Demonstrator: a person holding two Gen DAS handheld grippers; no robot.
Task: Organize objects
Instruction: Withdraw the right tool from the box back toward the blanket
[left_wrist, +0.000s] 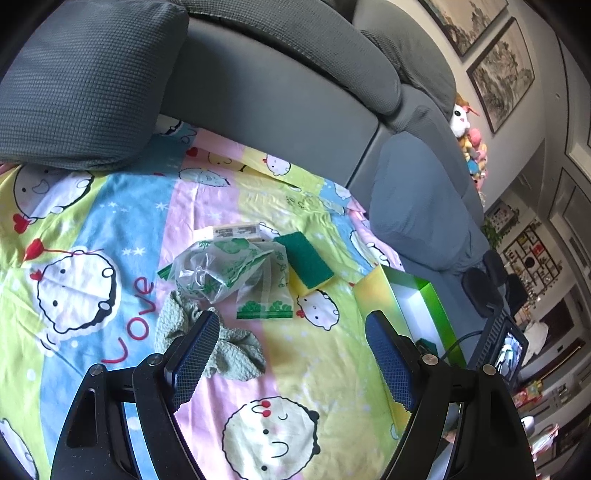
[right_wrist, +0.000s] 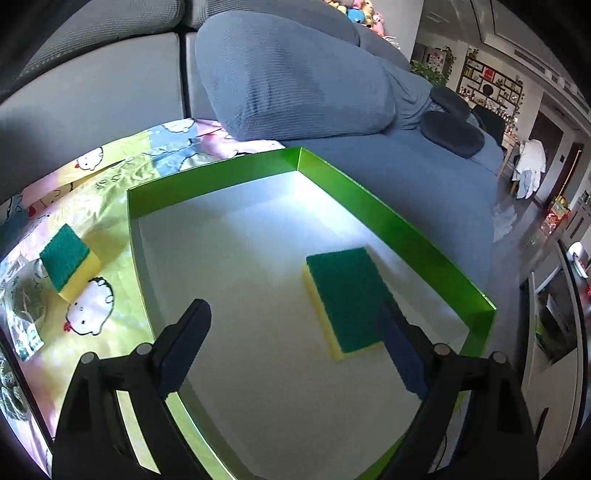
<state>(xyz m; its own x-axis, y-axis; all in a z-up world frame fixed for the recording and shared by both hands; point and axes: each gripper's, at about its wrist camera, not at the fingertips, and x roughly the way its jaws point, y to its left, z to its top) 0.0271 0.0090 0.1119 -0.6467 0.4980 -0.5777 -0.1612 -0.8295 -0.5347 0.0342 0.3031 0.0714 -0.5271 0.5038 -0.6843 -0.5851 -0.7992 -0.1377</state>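
A scouring sponge (right_wrist: 347, 301), yellow with a dark green scrubbing face turned up, is seen lying flat on the white floor of the green-walled box (right_wrist: 399, 221), near its right wall, while a second sponge (left_wrist: 304, 264) of the same kind rests outside on the cartoon-printed sheet (left_wrist: 110, 221), beside crumpled plastic bags (left_wrist: 225, 273) and a green cloth (left_wrist: 229, 350). The right gripper (right_wrist: 295, 343) is held above the box with its jaws wide apart and empty. The left gripper (left_wrist: 291, 358) is held over the sheet near the cloth, jaws also apart and holding nothing.
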